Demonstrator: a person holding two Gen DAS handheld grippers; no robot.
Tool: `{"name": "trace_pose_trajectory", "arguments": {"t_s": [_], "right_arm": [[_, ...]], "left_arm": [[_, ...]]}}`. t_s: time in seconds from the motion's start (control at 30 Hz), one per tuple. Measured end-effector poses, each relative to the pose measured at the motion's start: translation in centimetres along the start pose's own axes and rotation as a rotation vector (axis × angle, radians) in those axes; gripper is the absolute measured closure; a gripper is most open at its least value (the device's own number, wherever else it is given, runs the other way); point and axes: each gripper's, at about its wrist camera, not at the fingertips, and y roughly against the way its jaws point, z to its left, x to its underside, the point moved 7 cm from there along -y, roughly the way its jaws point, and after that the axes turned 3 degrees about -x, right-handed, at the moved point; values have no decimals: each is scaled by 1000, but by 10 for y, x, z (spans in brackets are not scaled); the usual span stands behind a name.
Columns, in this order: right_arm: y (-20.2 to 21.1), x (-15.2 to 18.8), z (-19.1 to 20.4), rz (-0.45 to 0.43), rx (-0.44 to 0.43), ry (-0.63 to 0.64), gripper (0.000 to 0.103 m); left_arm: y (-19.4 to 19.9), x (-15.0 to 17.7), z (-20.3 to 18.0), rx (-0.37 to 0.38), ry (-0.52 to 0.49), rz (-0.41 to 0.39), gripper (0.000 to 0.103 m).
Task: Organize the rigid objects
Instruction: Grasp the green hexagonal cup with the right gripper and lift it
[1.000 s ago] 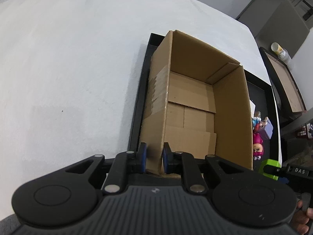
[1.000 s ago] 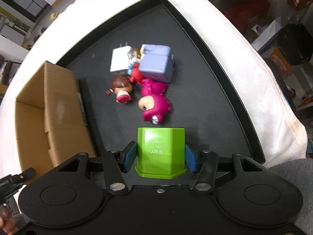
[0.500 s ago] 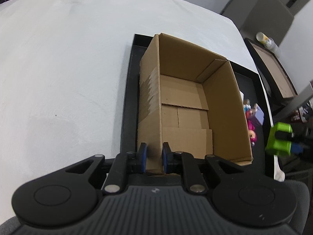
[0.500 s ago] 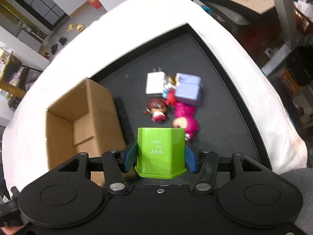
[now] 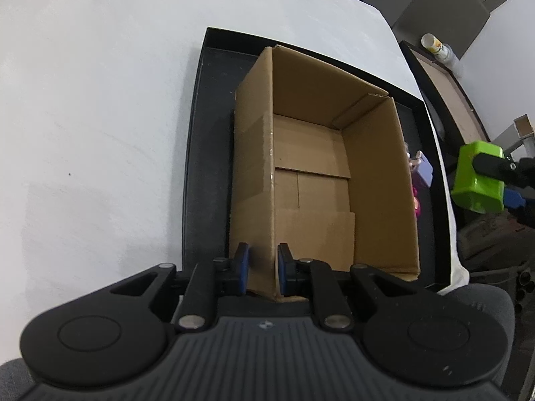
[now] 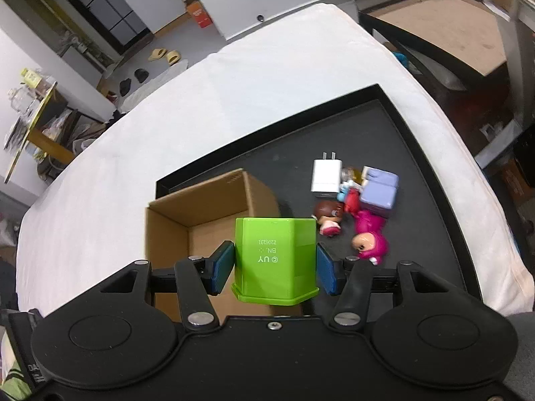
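left gripper (image 5: pixel 260 267) pinched narrow on the near left corner wall of the open cardboard box (image 5: pixel 321 180), one blue pad outside the wall, one inside. box stands inside a black tray (image 5: pixel 200 153) on a white-covered table (image 5: pixel 93 127), stretching straight ahead of the left gripper, nothing visible on its floor. right gripper (image 6: pixel 275 267) clamps a green hexagonal container (image 6: pixel 276 260) between both blue pads, its base toward the camera with "uy bn." lettering upside down; it is held up in the air. in the left wrist view the same container shows far off to the right of the box, beyond the tray's right rim, off the surface. in the right wrist view the box opening lies ahead and to the left behind the container, the container overlapping the box's right wall. ahead and right of the right gripper, loose on the tray: white plug adapter (image 6: pixel 326 178), lavender block toy (image 6: pixel 379 192), small red piece (image 6: pixel 351 200), brown-haired figure (image 6: pixel 329 217), pink figure (image 6: pixel 369 234), all bunched together, touching or nearly so.
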Motion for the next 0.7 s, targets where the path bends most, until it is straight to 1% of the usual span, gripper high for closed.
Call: {"name": "trace_pose_trajectory", "arguments": {"t_s": [0.17,0.33,0.5,0.7], "right_arm": [[-6,0,18,8,-14,31,51],[-16,3,36,23,-30,62,51],[-30,7,49,52,-34,85,51],[-44,12,68,69,-29,145,51]], "left_arm": [[-1,1,-1,7,-4,5,88],[-3,0,2,23,13,12,88],[-3,0,3,27,19,12,87],[-3,0,5,31,36,11,87]]}}
